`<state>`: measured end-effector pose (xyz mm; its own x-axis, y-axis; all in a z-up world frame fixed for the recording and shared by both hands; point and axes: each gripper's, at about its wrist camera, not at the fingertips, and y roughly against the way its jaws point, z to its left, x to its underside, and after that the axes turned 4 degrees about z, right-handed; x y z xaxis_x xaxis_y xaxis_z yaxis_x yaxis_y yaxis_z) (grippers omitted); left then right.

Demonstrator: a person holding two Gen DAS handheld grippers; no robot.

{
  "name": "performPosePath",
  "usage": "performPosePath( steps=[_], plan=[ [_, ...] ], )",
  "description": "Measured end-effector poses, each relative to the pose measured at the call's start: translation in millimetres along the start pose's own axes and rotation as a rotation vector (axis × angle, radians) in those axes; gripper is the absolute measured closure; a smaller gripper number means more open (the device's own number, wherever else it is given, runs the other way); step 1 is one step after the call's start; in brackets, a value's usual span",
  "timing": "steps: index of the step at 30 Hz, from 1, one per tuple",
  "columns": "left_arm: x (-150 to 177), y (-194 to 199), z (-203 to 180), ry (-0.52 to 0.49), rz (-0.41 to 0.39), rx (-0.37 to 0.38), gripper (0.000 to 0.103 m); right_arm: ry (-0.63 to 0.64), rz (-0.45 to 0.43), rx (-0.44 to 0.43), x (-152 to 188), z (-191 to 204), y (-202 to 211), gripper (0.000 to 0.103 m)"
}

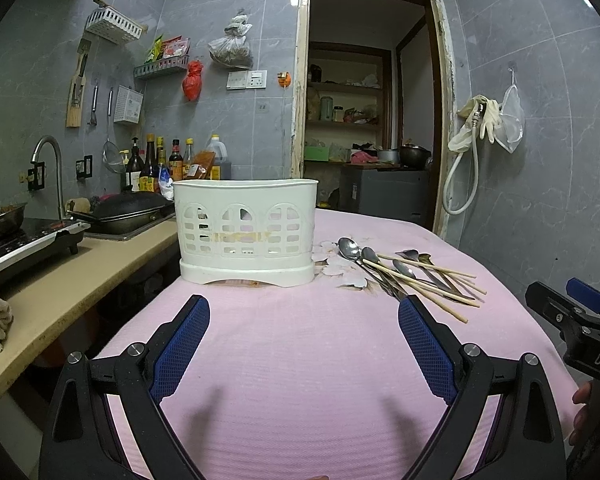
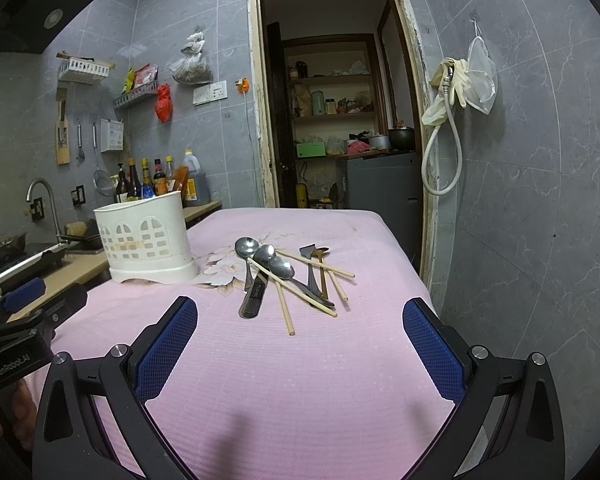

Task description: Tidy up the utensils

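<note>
A white plastic utensil holder (image 1: 246, 230) (image 2: 146, 238) stands upright on the pink cloth at the table's left side. To its right lies a loose pile of metal spoons (image 1: 350, 249) (image 2: 247, 249) and wooden chopsticks (image 1: 424, 286) (image 2: 286, 308), crossing one another. My left gripper (image 1: 302, 308) hovers open in front of the holder, nothing between its blue pads. My right gripper (image 2: 300, 312) hangs open just short of the pile, also holding nothing. Each gripper appears at the edge of the other's view.
The pink-covered table (image 1: 300, 380) fills the foreground. A beige counter (image 1: 80, 276) with a cooktop, pan and sink runs along the left, sauce bottles (image 1: 160, 164) behind it. A doorway (image 2: 332, 120) opens straight ahead; a hose and gloves (image 2: 448, 120) hang on the right wall.
</note>
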<state>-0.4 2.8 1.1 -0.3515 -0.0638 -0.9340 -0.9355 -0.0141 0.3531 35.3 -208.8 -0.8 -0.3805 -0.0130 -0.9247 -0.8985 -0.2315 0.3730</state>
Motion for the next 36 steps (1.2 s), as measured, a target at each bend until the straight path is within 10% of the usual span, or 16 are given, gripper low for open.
performPosePath(
  steps=[22,36],
  plan=[
    [-39,-31,-1,-0.055,0.0,-0.048,0.01,0.082,-0.039,0.001,-39,-6,-15,0.0],
    [-83,-101,5,-0.009,0.146,0.148,0.011,0.132,0.037,0.027,-81,-37,-76,0.0]
  ],
)
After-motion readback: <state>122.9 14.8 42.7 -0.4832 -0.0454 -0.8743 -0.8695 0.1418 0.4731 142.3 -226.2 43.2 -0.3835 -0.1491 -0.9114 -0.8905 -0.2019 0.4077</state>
